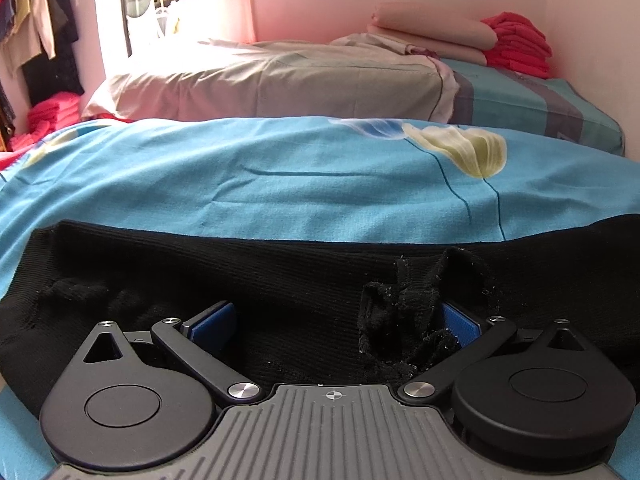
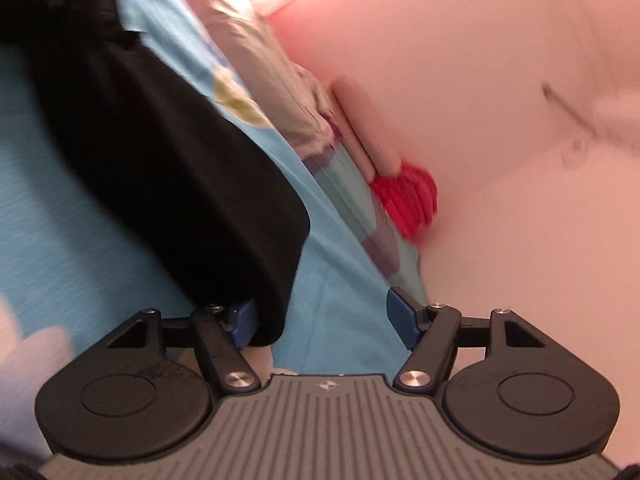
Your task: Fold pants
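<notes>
Left gripper (image 1: 336,322): jaws wide apart, resting on the black pants (image 1: 304,276), with cloth lying between the blue pads (image 1: 214,320) but not pinched.
Right gripper (image 2: 322,320): jaws wide apart, nothing pinched; a pants end just touches its left pad (image 2: 244,322).
Pants: spread across the blue sheet (image 1: 280,176), ahead of both jaws.
Behind: pillow (image 1: 280,84), red clothes (image 1: 518,42).

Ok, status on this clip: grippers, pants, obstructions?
Left gripper open, low over black pants. Right gripper open at pants edge. Tangled drawstring between left fingers.
</notes>
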